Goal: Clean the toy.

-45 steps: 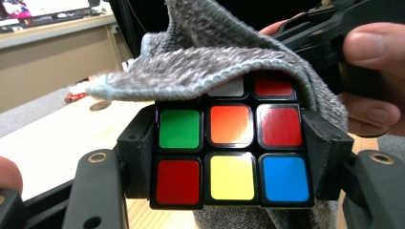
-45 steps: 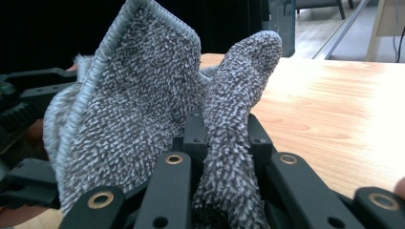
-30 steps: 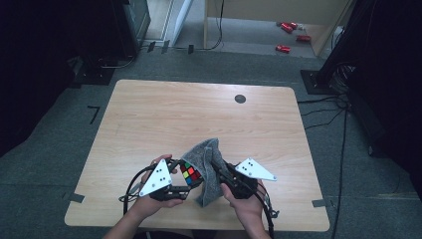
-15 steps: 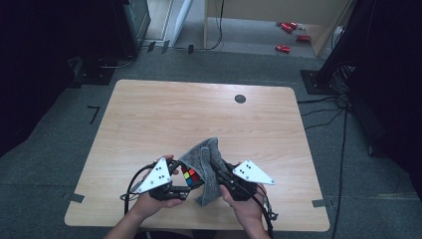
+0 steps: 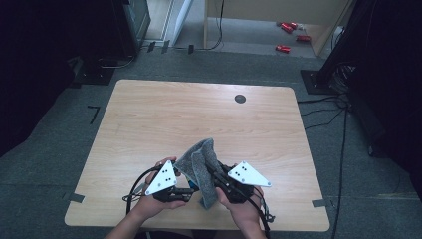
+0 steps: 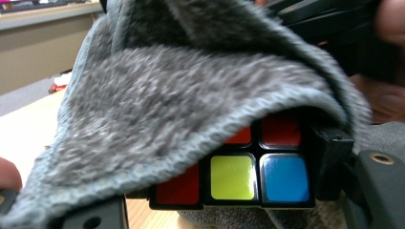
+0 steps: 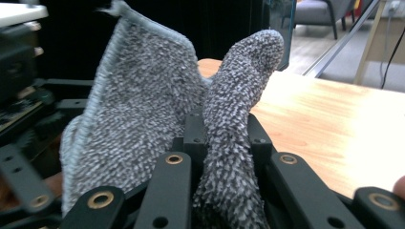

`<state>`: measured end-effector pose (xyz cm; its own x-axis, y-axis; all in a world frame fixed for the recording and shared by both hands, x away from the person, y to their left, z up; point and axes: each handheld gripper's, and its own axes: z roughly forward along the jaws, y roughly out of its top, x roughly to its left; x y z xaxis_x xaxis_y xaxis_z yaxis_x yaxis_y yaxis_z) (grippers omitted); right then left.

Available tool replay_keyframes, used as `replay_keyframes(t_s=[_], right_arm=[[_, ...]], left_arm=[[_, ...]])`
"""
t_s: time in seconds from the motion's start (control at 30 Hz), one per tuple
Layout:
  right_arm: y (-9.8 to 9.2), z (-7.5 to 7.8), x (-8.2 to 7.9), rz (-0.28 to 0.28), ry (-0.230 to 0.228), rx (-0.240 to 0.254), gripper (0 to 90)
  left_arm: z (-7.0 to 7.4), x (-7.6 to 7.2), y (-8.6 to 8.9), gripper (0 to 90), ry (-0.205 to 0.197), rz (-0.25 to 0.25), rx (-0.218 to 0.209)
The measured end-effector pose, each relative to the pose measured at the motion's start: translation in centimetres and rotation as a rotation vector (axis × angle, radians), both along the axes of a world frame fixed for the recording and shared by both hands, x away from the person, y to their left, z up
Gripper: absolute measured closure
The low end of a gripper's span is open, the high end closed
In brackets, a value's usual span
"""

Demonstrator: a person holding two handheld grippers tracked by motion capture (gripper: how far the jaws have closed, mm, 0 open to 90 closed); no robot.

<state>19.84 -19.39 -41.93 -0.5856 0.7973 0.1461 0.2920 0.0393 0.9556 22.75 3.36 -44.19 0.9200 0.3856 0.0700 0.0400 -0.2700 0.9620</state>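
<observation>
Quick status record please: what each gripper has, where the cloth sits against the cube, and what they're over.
left gripper: shut on the multicoloured puzzle cube
right gripper: shut on a fold of the grey terry cloth
cloth and cube: cloth draped over the cube's top; red, yellow and blue squares show below its edge
surface: light wooden table, both hands at its near edge

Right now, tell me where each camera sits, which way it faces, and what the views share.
High view: above the person's side, looking forward and down on the table; both hands show, left gripper and right gripper at the near edge.
Left gripper view: rides the left gripper, looking along its jaws at the puzzle cube under the grey cloth.
Right gripper view: rides the right gripper, looking along shut jaws pinching the cloth, table beyond.
Shared: all three show the grey cloth.
</observation>
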Motion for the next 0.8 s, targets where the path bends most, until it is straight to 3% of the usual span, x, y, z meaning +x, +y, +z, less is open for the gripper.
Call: replay_keyframes(t_s=[0.03,0.2,0.27,0.33,0.4,0.5,0.67,0.73,0.8], right_arm=[[-0.3,-0.1,0.2,-0.009,0.011,0.003,77.6],[-0.7,-0.6,0.5,-0.034,0.027,0.002,77.7],[-0.5,-0.3,0.2,-0.030,0.022,0.000,77.9],[-0.3,-0.2,0.0,-0.027,0.014,-0.008,77.9],[-0.1,0.1,-0.1,0.012,0.014,0.025,77.6],[0.5,0.3,-0.5,0.009,-0.013,-0.016,77.7],[-0.6,-0.6,0.5,-0.023,0.031,0.015,77.7],[-0.6,-0.9,0.6,-0.028,0.052,0.025,77.8],[-0.2,-0.7,0.3,-0.020,0.038,0.017,77.9]], left_arm=[[0.2,0.0,0.1,34.4,0.000,-0.003,-0.015],[0.8,1.0,1.7,34.4,0.082,-0.006,-0.128],[0.8,1.4,2.1,34.4,0.094,0.006,-0.141],[0.7,1.5,2.2,34.4,0.100,0.004,-0.123],[0.3,1.5,1.6,34.4,0.098,-0.002,-0.056],[-0.1,0.7,0.4,34.4,0.066,-0.013,-0.009],[0.6,0.5,0.7,34.4,0.040,-0.022,-0.044],[0.7,0.9,1.4,34.4,0.050,-0.004,-0.061],[0.7,1.4,2.1,34.4,0.074,0.018,-0.080]])
